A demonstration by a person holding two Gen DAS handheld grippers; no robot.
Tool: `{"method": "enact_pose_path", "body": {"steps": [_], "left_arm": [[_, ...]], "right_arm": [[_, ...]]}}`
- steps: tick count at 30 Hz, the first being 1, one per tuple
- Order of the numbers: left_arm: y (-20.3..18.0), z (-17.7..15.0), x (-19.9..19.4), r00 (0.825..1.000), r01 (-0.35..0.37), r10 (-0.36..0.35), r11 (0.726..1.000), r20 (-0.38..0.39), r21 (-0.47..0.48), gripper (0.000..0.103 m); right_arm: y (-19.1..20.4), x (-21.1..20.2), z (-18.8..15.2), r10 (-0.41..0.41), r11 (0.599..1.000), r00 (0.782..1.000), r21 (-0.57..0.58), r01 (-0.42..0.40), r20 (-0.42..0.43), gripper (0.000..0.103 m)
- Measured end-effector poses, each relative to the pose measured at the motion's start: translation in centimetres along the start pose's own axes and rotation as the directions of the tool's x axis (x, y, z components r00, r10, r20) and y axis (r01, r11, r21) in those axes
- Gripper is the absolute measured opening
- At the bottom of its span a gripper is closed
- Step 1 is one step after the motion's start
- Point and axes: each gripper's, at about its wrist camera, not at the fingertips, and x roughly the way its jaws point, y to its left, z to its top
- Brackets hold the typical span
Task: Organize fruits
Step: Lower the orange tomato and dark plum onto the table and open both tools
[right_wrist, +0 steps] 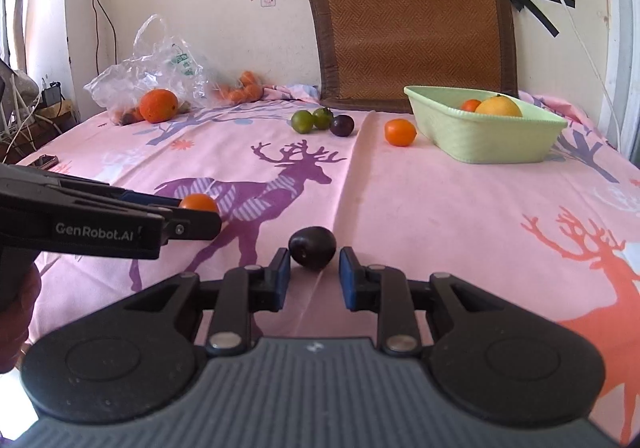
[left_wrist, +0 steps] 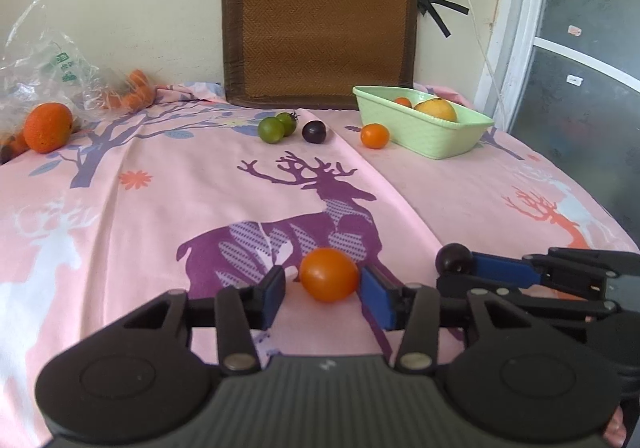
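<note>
Far left at the back, the plastic bag (left_wrist: pixel 44 59) and the big orange (left_wrist: pixel 47 126) sit well away from me, near the worktop's left edge.

My left tongs (left_wrist: pixel 322 288) stand fairly narrow around the near orange tomato (left_wrist: pixel 329 274). The right pad touches its side and a gap shows at the left pad, so I judge it is not clamped. It rests on the pink deer cloth (left_wrist: pixel 160 207). Round as it is, it has no long axis to line up with.

Just to the right, my right tongs (right_wrist: pixel 313 272) are narrower still. The near dark plum (right_wrist: pixel 312 248) sits at the fingertips with a sliver of gap each side, loose on the cloth I think.

The green basket (left_wrist: pixel 424 131) lies ahead and to the right of both, against the far right corner, and my right hand is the nearer one. The cloth between is bare and open. The green fruits (left_wrist: pixel 271 130), far plum (left_wrist: pixel 314 131) and far orange tomato (left_wrist: pixel 375 135) line the back, the last just beside the basket's near wall. The right edge of the worktop drops off close behind the basket.
</note>
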Motion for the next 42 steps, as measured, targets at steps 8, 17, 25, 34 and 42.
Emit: {"method": "enact_pose_path", "body": {"steps": [8, 17, 25, 34, 42], "left_arm": [[-0.3, 0.1, -0.2, 0.999, -0.047, 0.047, 0.999, -0.022, -0.018, 0.05], [0.0, 0.0, -0.6, 0.999, -0.046, 0.046, 0.999, -0.021, -0.025, 0.052], [0.1, -0.2, -1.0, 1.0, -0.018, 0.018, 1.0, -0.001, -0.025, 0.052], [-0.6, -0.1, -0.6, 1.0, 0.009, -0.01, 1.0, 0.027, 0.016, 0.053], [-0.3, -0.3, 0.4, 1.0, -0.009, 0.009, 1.0, 0.019, 0.03, 0.052]], "right_arm": [[0.2, -0.6, -0.2, 0.003, 1.0, 1.0, 0.009, -0.003, 0.001, 0.03], [0.5, -1.0, -0.3, 0.003, 1.0, 1.0, 0.007, -0.003, 0.008, 0.032], [0.5, -1.1, -0.2, 0.0, 1.0, 1.0, 0.008, 0.0, 0.019, 0.041], [0.7, -0.5, 0.0, -0.015, 0.999, 0.999, -0.031, 0.017, 0.047, 0.045], [1.2, 0.3, -0.2, -0.025, 0.995, 0.998, -0.098, 0.031, 0.058, 0.044]]}}
